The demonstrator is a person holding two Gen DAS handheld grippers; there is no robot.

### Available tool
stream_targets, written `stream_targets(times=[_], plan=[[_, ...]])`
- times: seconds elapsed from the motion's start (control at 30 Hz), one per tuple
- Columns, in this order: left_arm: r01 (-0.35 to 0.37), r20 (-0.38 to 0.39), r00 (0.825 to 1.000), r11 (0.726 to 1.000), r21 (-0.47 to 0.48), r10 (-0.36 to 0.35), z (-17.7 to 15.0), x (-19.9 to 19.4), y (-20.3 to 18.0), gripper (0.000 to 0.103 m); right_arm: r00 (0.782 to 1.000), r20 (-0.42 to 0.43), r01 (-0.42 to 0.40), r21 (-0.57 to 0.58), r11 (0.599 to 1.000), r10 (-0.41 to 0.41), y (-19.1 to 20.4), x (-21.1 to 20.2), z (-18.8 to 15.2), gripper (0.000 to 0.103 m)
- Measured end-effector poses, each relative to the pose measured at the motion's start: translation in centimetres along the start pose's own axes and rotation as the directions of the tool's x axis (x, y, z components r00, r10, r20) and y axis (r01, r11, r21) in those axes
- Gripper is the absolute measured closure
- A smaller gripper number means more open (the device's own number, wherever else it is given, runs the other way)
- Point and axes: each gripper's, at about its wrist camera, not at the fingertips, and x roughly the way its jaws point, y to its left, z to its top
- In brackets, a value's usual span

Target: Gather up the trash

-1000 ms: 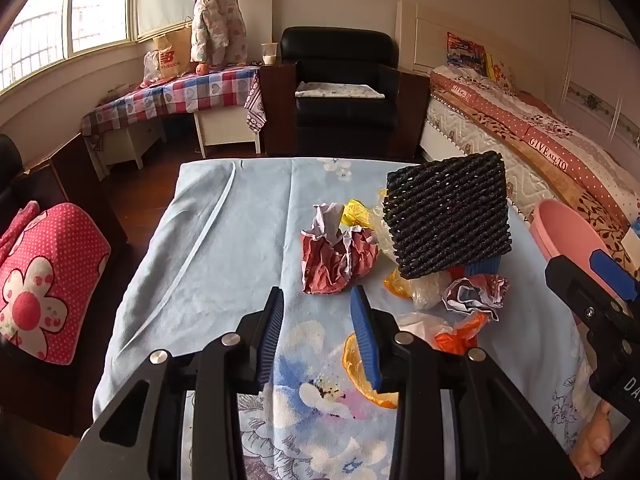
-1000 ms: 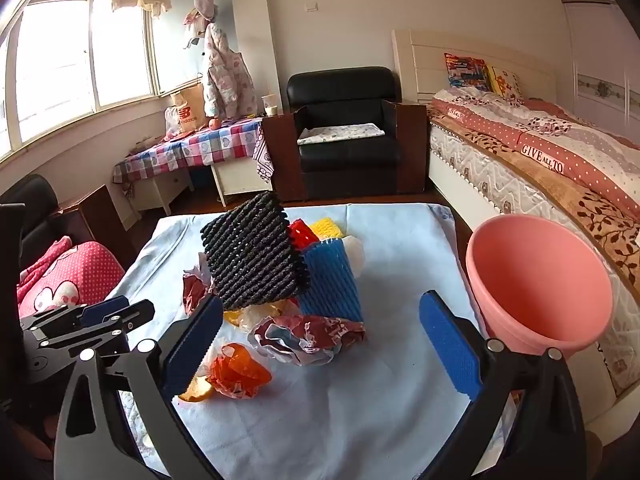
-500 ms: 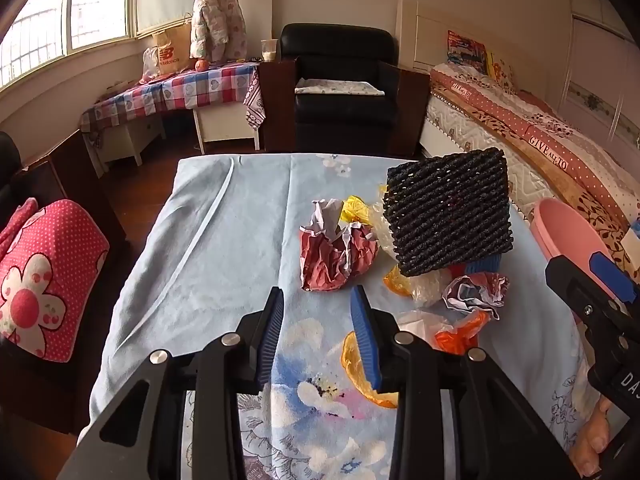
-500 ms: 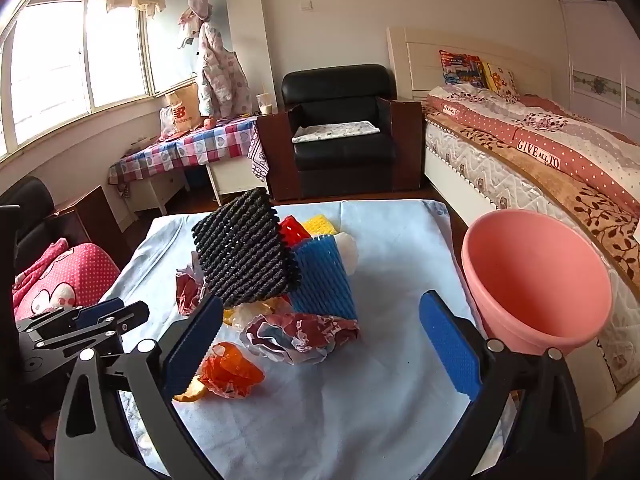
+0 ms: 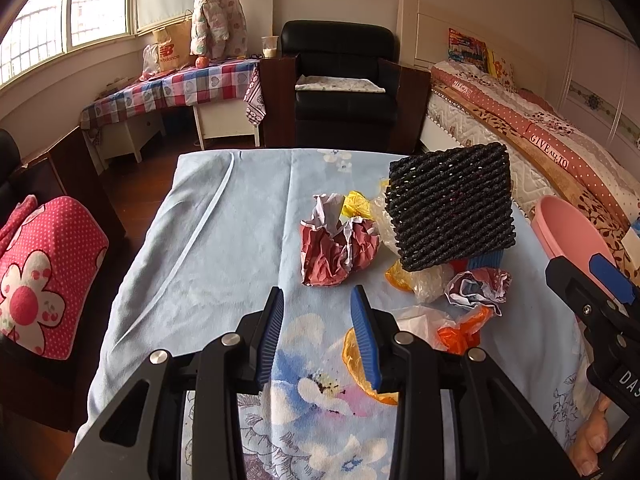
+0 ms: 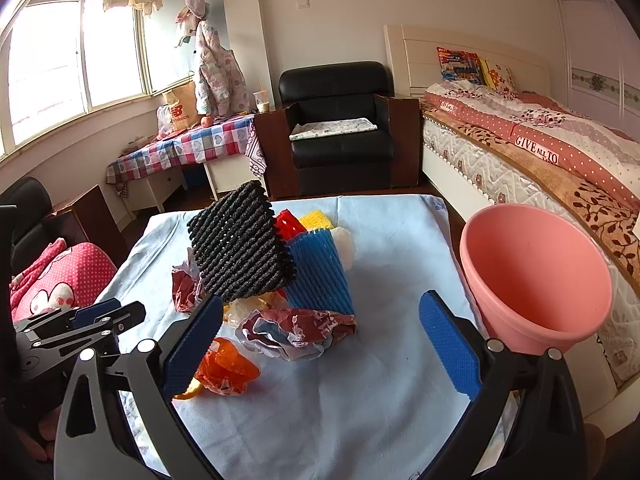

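Soft matt cloth covers the table [image 6: 392,240], pale blue with a printed flower pattern. On it sits the black foam net [image 6: 240,244], coarse and ribbed, against a blue foam net [image 6: 320,276] with finer ribs. Crumpled red paper [image 5: 336,248] looks dry and creased, the orange wrapper [image 6: 228,368] is glossy film, and the pink bucket [image 6: 536,280] is smooth plastic

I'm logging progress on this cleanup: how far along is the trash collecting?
Nothing looks done: the visible inside of the pink bin is bare. Nothing is in hand; the left tool and the right tool are open and hold nothing. Left: the whole pile on the table, including black foam net, blue net, crumpled wrappers and orange plastic.
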Motion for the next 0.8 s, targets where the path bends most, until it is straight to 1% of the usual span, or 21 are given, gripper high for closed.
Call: stream_targets(times=[0.4, 0.47, 0.8], plan=[[0.001, -0.008, 1.0, 1.0, 0.0, -0.001, -0.67, 0.04, 0.02, 0.069, 1.0, -0.003, 0.0, 0.004, 1.0, 0.0, -0.08, 0.06, -0.25, 0.004], [0.001, -0.012, 1.0, 1.0, 0.001, -0.001, -0.23, -0.1, -0.02, 0.069, 1.0, -0.004, 0.001, 0.005, 1.0, -0.001, -0.14, 0.08, -0.34, 0.004], [0.002, -0.023, 1.0, 1.0, 0.0, -0.002, -0.06, -0.1, 0.16, 0.069, 1.0, -0.006, 0.002, 0.008, 1.0, -0.002, -0.22, 0.15, -0.42, 0.004]])
